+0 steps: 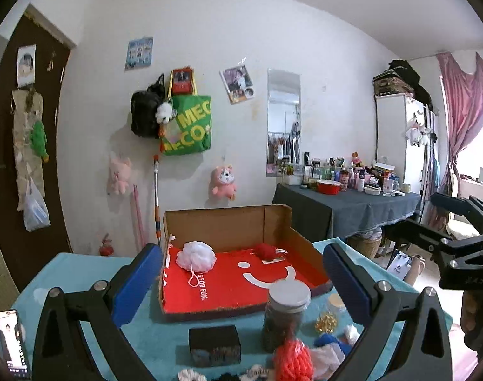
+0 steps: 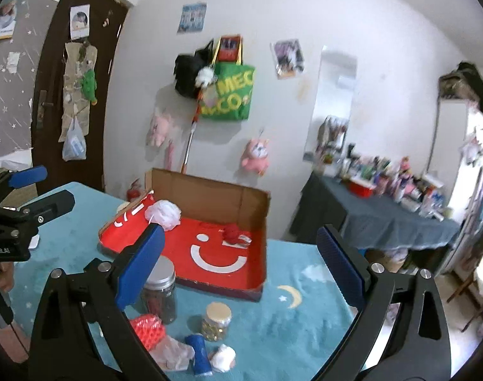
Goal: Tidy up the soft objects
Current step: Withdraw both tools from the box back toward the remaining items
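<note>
Hovering over bench (image 2: pixel 273 317), both grippers empty: right gripper (image 2: pixel 241 273) jaws fully wide, left gripper (image 1: pixel 241 282) jaws wide too. White puff (image 1: pixel 196 255), red yarn ball (image 1: pixel 264 250) already in box (image 1: pixel 225 222). Next: descend squarely over red mesh ball (image 2: pixel 147 330), avoid jar (image 2: pixel 158 289).

The green tote bag (image 1: pixel 189 125) hanging on the wall reads "MEC" above "MECO" in yellow letters, partly hidden. The red floor of the cardboard box (image 1: pixel 228 281) carries white print, "IS FOR FUN.", beside a white smiley sign.
</note>
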Tool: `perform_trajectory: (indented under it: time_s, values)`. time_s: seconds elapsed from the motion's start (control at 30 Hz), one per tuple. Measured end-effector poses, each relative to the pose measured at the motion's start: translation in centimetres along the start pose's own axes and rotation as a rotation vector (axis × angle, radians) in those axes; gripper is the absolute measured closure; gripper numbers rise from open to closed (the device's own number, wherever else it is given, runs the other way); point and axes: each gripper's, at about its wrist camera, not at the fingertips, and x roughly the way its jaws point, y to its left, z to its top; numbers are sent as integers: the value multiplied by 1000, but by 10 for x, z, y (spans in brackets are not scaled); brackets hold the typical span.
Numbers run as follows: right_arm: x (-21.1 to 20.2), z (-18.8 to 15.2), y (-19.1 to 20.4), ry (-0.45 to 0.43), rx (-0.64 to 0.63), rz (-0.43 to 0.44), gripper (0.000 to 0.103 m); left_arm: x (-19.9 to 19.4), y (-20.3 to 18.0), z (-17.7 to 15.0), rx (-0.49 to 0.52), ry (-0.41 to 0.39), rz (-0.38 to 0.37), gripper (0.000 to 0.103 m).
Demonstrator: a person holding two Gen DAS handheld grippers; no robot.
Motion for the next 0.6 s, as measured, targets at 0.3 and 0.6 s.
perform_trajectory:
  time_s: [0.3, 0.6]
  values:
    - [-41, -61, 14, -13, 21, -50, 0, -28, -12, -53, -68, 32, -7, 0]
    - [-22, -121, 20, 111, 79, -30, 0, -16, -23, -109, -50, 134, 3, 0]
